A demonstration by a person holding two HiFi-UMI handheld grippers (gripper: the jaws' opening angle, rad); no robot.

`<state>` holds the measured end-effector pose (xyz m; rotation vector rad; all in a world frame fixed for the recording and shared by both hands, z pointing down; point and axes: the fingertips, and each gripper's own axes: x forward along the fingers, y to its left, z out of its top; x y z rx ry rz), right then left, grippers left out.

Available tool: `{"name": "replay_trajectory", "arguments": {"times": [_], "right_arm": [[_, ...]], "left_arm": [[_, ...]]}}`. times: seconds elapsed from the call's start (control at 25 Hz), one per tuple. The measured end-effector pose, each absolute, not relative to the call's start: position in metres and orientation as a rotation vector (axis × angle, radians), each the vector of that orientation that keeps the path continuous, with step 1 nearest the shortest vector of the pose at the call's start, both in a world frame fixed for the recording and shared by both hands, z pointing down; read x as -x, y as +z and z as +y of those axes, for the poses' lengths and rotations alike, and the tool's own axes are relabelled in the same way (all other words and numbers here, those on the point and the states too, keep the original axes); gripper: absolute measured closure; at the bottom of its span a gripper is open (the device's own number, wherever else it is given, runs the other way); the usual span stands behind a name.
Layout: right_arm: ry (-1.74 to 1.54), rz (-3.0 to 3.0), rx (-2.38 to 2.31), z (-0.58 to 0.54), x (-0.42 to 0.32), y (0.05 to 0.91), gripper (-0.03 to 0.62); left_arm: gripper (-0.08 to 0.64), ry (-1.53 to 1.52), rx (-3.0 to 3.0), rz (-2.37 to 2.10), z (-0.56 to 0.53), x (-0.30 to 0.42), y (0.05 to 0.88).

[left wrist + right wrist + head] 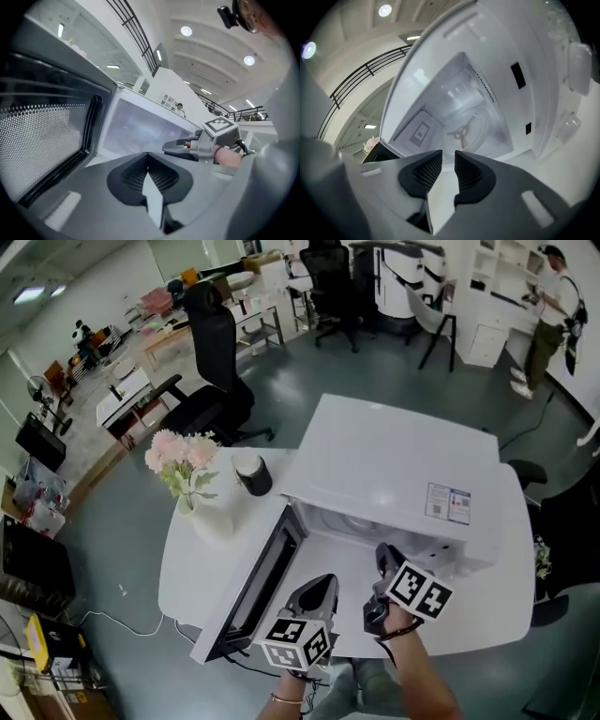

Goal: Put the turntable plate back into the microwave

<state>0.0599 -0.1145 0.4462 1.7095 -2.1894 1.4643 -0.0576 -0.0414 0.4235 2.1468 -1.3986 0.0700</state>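
Note:
A white microwave (394, 456) stands on the white table (187, 568) with its door (258, 587) swung open to the left. Inside the cavity (454, 108), a round clear turntable plate (485, 129) appears to lie on the floor, with the three-armed support (461, 133) showing through it. Both grippers hover in front of the opening. My left gripper (323, 582) is shut and empty, its pads meeting (148, 157) beside the mesh door (42, 136). My right gripper (382, 554) points into the cavity, its jaws (448, 159) a narrow gap apart with nothing between them.
A white vase of pink flowers (183, 470) and a black-and-white cup (251, 472) stand on the table left of the microwave. A black office chair (211, 362) is behind them. A person (553, 315) stands at shelves far back right.

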Motion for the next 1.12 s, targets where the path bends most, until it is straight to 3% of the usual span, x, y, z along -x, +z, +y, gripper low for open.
{"name": "replay_trajectory", "arguments": {"times": [0.36,0.56,0.88,1.12], "right_arm": [[1.220,-2.297,-1.547,-0.080,-0.057,0.409,0.514],[1.037,-2.343,-1.519,-0.066,-0.062,0.381,0.577],[0.768,-2.401,-1.498,-0.047,-0.067,0.344,0.581],[0.760,-2.403,-1.542,-0.050,-0.080,0.341,0.581]], "left_arm": [[0.560,0.107,-2.137,-1.482,-0.048,0.060,0.394],[0.560,0.108,-2.145,-1.529,-0.050,0.061,0.374],[0.560,0.101,-2.116,-1.600,-0.057,0.064,0.353],[0.560,0.100,-2.132,-1.608,-0.061,0.058,0.345]]}}
